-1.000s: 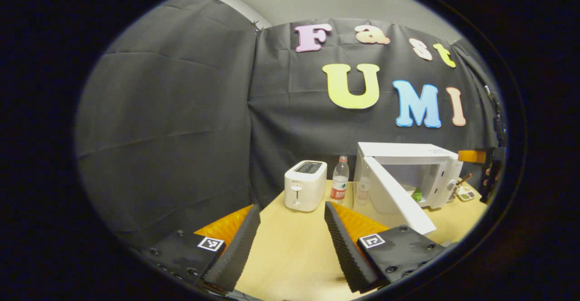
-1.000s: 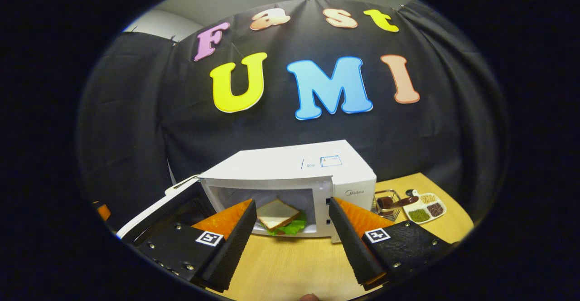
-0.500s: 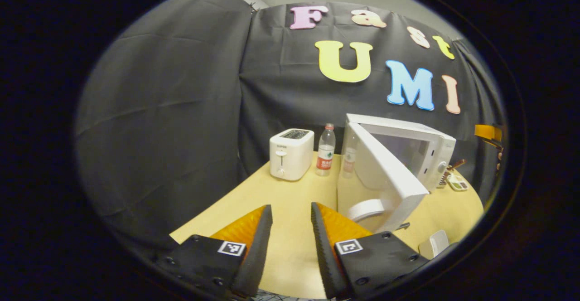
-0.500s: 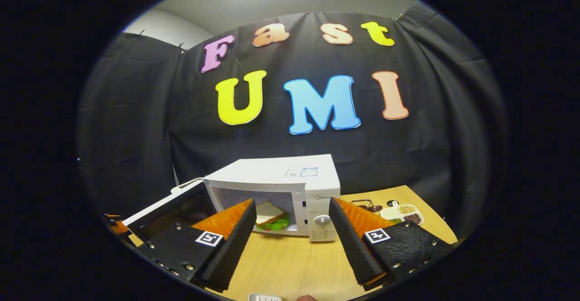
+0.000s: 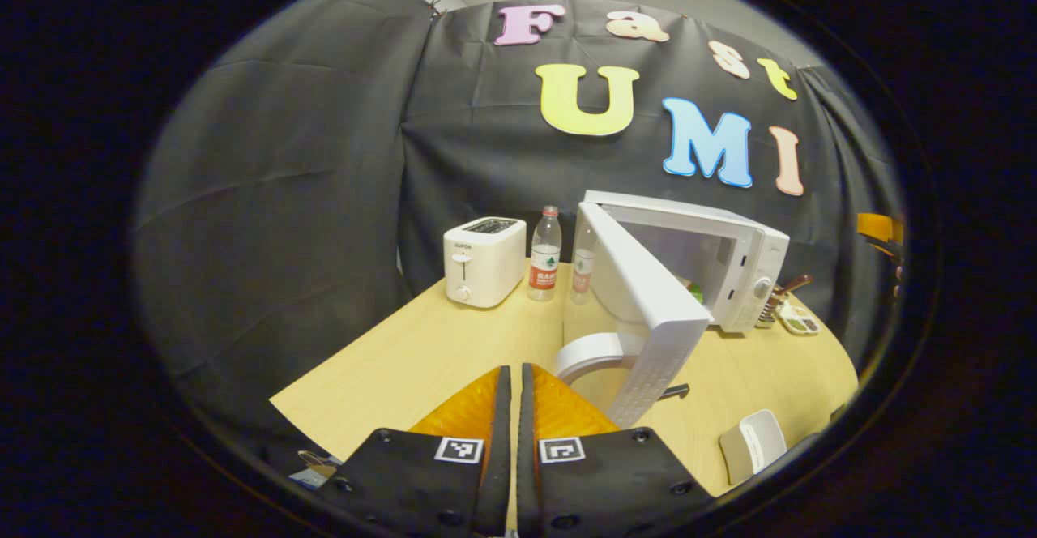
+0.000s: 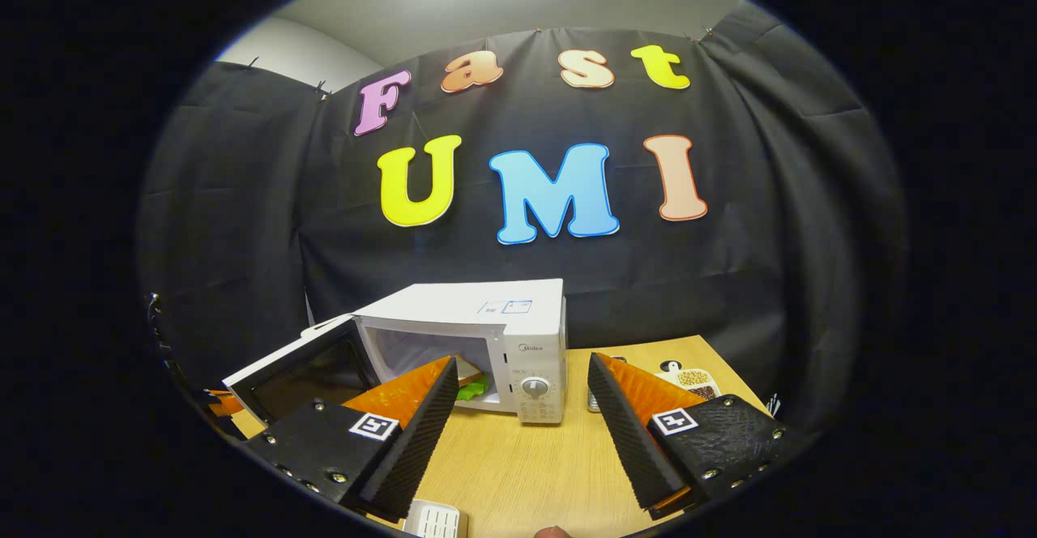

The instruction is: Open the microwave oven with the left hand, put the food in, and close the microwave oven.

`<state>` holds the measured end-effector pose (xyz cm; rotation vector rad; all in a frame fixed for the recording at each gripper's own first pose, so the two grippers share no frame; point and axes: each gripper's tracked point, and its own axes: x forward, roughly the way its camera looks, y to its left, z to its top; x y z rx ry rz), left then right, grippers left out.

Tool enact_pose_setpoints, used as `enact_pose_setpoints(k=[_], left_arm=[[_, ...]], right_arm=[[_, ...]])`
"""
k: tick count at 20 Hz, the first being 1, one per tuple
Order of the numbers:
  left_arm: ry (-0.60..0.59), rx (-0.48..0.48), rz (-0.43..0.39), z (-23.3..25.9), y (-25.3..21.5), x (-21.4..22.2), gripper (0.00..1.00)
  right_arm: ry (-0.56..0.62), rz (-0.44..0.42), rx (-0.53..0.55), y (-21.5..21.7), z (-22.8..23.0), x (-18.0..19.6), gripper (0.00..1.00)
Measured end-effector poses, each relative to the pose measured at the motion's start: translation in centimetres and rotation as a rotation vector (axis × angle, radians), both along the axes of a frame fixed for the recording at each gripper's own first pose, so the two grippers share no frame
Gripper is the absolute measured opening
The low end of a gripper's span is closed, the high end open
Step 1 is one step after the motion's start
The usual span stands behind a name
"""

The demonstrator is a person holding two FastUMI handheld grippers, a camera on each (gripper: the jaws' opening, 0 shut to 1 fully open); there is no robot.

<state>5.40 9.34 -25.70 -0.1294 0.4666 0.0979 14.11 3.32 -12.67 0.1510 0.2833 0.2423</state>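
My left gripper (image 5: 512, 408) has gone from wide open a second ago to fingers pressed together on nothing, and it now sits just short of the free edge of the white microwave door (image 5: 640, 311). The right gripper (image 6: 518, 433) has backed out of the white countertop microwave oven (image 6: 478, 343) over that second; its fingers are spread and empty. The sandwich of white bread and green lettuce (image 6: 470, 380) sits inside the cavity, half hidden behind my right finger.

So food-in is done, I judge. What's left is closing: the door hangs open at a wide angle toward the front edge of the light wood table (image 5: 421, 360). Pinched-shut fingers suit a push on the door face.

Writing: the microwave front carries a brand badge above the dial that looks like "Midea", but it's small, so not certain. The white two-slot toaster (image 5: 484, 261) at the back edge has a mark reading roughly "SUPOR". The clear plastic water bottle with a red label (image 5: 544, 254) beside it has print too small to read. A sticker on the microwave's top is illegible.
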Motion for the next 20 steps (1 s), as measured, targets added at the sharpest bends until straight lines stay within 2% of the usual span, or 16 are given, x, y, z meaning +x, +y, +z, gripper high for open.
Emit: enact_pose_setpoints(k=[1, 2, 3, 4, 5, 6, 8, 9, 10, 11, 12, 18, 20], left_arm=[[0.0, 0.004, -0.007, 0.1, -0.7, 0.1, 0.11], [0.0, 0.01, -0.014, 0.0, -1.3, 0.0, 0.04], [-0.002, 0.008, -0.019, 0.2, -2.1, -0.1, 0.04], [-0.005, 0.004, -0.029, 0.3, -3.0, -0.1, 0.04], [-0.003, 0.002, -0.045, 0.4, -4.1, 0.1, 0.11], [-0.003, 0.006, -0.064, 0.5, -5.0, 0.2, 0.18], [-0.006, 0.018, -0.1, 0.8, -7.0, 0.8, 0.04], [-0.01, 0.02, -0.116, 1.2, -7.9, 1.1, 0.04], [-0.013, 0.022, -0.133, 1.4, -8.9, 1.3, 0.11], [-0.016, 0.023, -0.148, 1.5, -9.9, 1.7, 0.11], [-0.019, 0.022, -0.165, 1.8, -10.7, 2.0, 0.18], [-0.042, -0.001, -0.306, 3.0, -15.6, 5.0, 0.18], [-0.058, -0.008, -0.365, 3.6, -17.2, 6.4, 0.11]], right_arm=[[0.0, 0.003, -0.004, -0.4, 0.0, -0.3, 0.98], [0.0, 0.006, -0.009, -0.9, 0.0, -0.5, 0.98], [0.0, 0.009, -0.014, -1.3, 0.0, -0.8, 0.98], [0.002, 0.009, -0.019, -1.7, -0.2, -1.0, 0.93], [0.007, 0.01, -0.021, -2.1, -0.3, -1.3, 0.98], [0.008, 0.009, -0.022, -2.6, -0.3, -1.7, 0.98], [0.007, 0.01, -0.014, -3.2, -0.3, -2.4, 0.98], [0.011, 0.013, -0.008, -3.4, -0.4, -2.8, 0.98], [0.014, 0.016, -0.006, -3.7, -0.5, -3.2, 0.98], [0.016, 0.014, -0.008, -4.0, -0.4, -3.5, 0.98], [0.017, 0.014, -0.009, -4.2, -0.3, -3.8, 0.98], [0.018, -0.039, -0.01, -4.9, 0.0, -4.3, 0.98], [0.016, -0.065, -0.008, -5.0, 0.2, -4.2, 0.98]])
